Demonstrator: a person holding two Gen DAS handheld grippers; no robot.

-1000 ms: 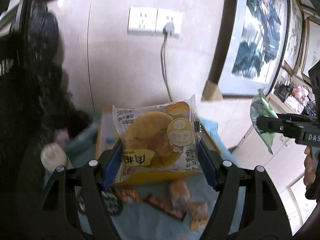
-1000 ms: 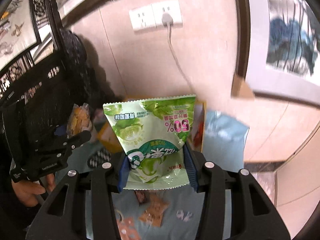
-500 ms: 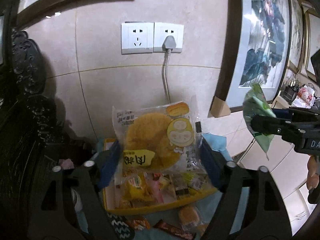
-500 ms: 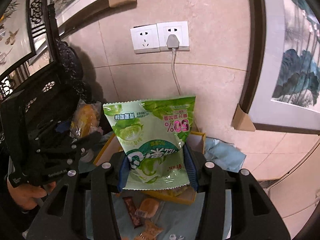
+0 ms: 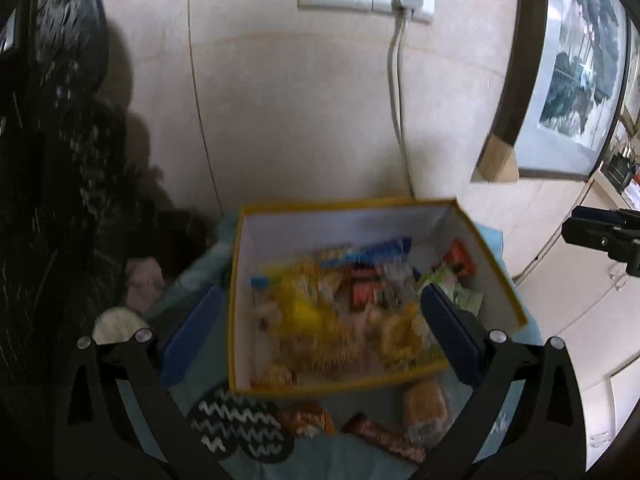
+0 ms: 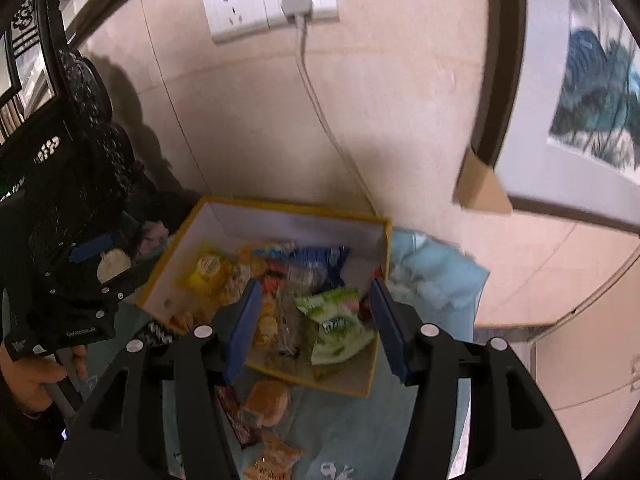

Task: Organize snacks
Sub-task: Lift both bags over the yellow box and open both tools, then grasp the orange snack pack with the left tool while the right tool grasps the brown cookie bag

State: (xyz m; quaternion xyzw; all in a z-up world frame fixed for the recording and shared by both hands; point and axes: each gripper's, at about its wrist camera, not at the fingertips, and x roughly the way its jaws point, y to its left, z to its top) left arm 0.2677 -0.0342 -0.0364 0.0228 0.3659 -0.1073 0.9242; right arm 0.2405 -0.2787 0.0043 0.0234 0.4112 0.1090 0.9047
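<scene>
- Left gripper: blue pads spread wide, nothing between them, jaws just now opening; hovering above the yellow box.
- Right gripper: pads parted and bare too, jaws just now easing apart; poised over the near right corner of the same box.
- Directly under the right pads, inside the box: green pouch, crumpled and lying loose on the heap. Light, soft foil by the look of it; best pinched at a flat sealed edge rather than the puffed middle, which would likely slip or squash.
- Rest of the box: a jumble of small wrapped snacks, yellow, orange and blue. Probably light, crinkly and slick; anything baked inside likely crumbles under a hard squeeze.
- Still outside, on the pale blue cloth just in front of the box: a round cake in clear wrap, a dark bar and a small orange packet. Bar likely stiffest, easiest taken across its narrow width.
- Black-and-white zigzag item beside them; kind unclear.
- Hard to make out: box contents smeared by motion blur in the left view, labels unreadable; lower layers buried; front cloth cut off by the gripper frames.
- Left edge of the right view: a hand on the other gripper's handle, partly cropped.
</scene>
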